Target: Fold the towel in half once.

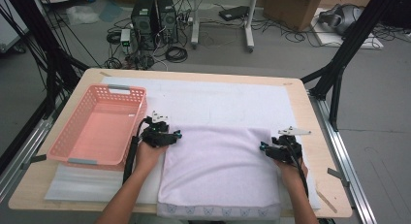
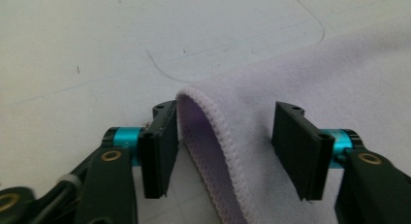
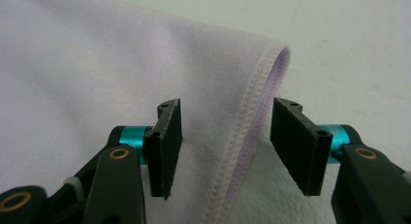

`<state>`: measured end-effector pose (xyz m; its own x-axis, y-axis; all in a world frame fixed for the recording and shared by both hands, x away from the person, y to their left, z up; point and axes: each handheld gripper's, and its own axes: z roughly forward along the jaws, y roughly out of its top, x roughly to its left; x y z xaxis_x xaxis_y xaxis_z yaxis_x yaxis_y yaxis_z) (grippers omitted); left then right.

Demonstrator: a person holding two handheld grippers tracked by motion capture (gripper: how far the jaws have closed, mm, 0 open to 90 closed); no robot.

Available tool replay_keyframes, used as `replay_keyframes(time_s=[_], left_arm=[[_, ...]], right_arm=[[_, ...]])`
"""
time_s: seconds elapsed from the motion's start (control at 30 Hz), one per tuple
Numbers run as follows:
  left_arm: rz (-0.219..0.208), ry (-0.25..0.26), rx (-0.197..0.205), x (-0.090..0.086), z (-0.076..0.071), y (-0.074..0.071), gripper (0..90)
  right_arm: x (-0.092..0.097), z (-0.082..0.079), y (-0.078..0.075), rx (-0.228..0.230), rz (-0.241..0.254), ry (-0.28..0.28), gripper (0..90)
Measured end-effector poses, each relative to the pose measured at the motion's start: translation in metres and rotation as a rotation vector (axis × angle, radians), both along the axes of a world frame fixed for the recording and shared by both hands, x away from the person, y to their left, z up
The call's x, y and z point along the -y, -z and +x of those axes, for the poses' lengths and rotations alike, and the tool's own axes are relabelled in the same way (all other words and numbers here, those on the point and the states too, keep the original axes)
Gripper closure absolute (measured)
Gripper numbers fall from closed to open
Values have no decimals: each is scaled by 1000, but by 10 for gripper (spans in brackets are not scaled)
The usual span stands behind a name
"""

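Both claws, left claw (image 1: 177, 135) and right claw (image 1: 262, 147), sit half-open straddling the far corners of the folded lilac towel (image 1: 220, 168) on the surface, gripping nothing, so I'd pinch both hemmed layers evenly before lifting.

Soft matt lilac cloth towel (image 1: 220, 168)

Pale lilac towel (image 1: 220, 166) — folded double, flat — at table's near edge
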<state>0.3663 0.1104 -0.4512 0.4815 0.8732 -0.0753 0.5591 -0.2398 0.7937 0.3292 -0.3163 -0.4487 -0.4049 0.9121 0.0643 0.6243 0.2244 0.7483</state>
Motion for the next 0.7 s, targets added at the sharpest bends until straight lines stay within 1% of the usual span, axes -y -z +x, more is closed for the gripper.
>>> replay_keyframes(time_s=[0.03, 0.13, 0.17, 0.2, 0.23, 0.27, 0.3, 0.33, 0.4, 0.5, 0.57, 0.6, 0.67, 0.7], left_arm=[[4, 13, 4, 1, 0, 0, 522], [-14, 42, -2, 2, -2, 0, 663], [-27, 43, -10, 2, -2, 0, 712], [-45, 43, -19, 3, -2, 0, 757], [-53, 39, -24, 3, -2, 0, 789], [-63, 33, -29, 3, -2, 0, 804], [-71, 29, -36, 2, -1, 0, 813], [-87, 18, -44, 1, -1, 1, 818], [-95, 6, -48, 2, -1, 0, 826], [-111, -11, -30, 1, -1, -1, 831], [-101, -9, -25, 2, -1, -2, 831], [-78, -3, -20, 2, -2, -1, 830], [-91, -11, -17, 1, -4, 0, 827], [-92, -6, -16, 0, -4, 0, 828]], right_arm=[[-1, 1, 1, 2, 6, 2, 438], [-1, 1, 1, 0, 3, -4, 476], [-1, 1, 0, 5, -1, -5, 519], [-2, 0, 0, -2, 6, -14, 583], [-2, 0, 0, 4, 4, -29, 633], [-3, 0, 0, -2, 15, -36, 704], [-4, -1, 0, -8, 28, -49, 802], [-5, -2, 0, -15, 41, -62, 820], [-7, -3, -1, -8, 22, -57, 836], [-8, -4, -1, 1, 9, -57, 842], [-7, -4, -1, 10, 14, -54, 843], [-7, -4, 0, 8, 23, -52, 843], [-6, -5, 0, 12, 28, -51, 843], [-7, -5, 0, 12, 24, -52, 843]])
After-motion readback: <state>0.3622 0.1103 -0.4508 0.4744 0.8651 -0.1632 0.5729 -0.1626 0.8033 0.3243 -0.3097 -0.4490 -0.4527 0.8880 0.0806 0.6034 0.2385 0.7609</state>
